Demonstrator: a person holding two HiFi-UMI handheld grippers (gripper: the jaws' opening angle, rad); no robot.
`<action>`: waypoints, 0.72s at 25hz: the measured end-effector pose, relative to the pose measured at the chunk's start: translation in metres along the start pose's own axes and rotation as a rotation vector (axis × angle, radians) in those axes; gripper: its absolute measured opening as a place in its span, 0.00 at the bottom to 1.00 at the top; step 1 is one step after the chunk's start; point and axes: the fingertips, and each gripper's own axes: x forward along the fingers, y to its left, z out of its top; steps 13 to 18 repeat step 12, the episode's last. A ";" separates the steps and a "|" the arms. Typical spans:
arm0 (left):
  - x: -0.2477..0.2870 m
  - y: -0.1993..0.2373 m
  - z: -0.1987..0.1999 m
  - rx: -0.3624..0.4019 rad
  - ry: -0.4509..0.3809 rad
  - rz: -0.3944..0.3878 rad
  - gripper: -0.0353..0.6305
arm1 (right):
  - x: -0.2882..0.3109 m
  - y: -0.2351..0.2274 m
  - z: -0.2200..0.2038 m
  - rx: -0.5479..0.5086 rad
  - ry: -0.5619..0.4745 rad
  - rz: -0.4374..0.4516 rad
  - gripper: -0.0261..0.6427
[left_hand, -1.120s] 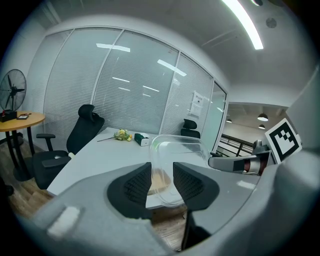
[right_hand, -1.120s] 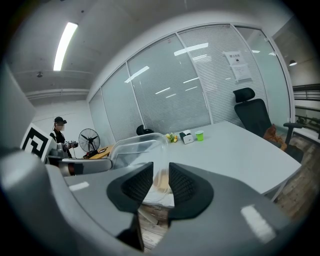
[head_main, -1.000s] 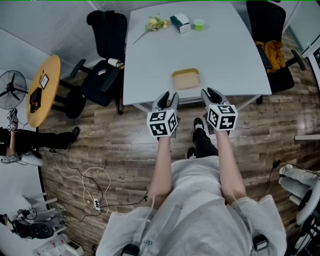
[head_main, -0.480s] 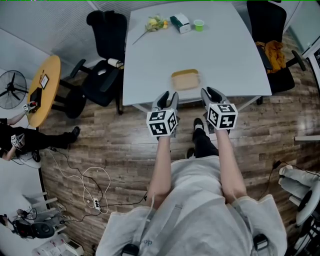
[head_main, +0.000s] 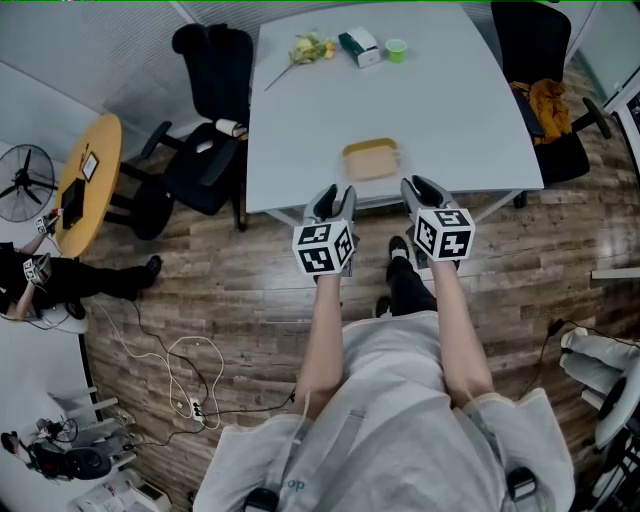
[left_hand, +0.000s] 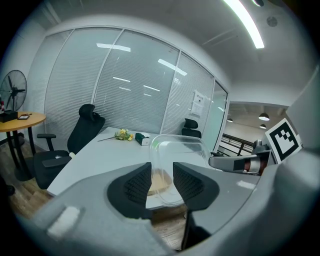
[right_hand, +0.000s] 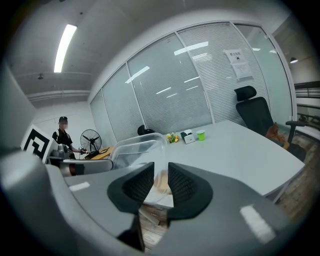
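Far left: standing fan, round wooden side table, a person low on the wood floor, and loose cables. A black office chair is at the left side of the white desk.

My left claw hovers at the desk's near edge. Its jaws are narrow, with a slim gap. The clear plastic container shows through the gap. I can't tell if the pads touch its wall.

The container sits on the desk near the front edge, ahead of and between both claws, with something tan in its bottom.

At the desk's far end, left to right: yellow flowers, a green-and-white box, a small green cup, all well apart from the container.

My right claw is level with the left, with the same narrow gap. The container's wall is seen through it; contact is again unclear.

To the right is a second black chair with an orange-brown thing on the seat.

The room has glass walls with shut blinds and a strip light on the ceiling.
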 end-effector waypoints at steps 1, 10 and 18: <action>-0.001 0.001 0.000 -0.002 -0.001 0.001 0.25 | 0.000 0.001 0.000 -0.001 0.000 0.001 0.17; 0.000 0.008 0.001 -0.008 0.000 0.002 0.25 | 0.006 0.004 0.000 -0.003 0.004 0.003 0.17; 0.001 0.008 0.001 -0.007 0.000 0.001 0.25 | 0.007 0.004 0.000 -0.002 0.004 0.002 0.17</action>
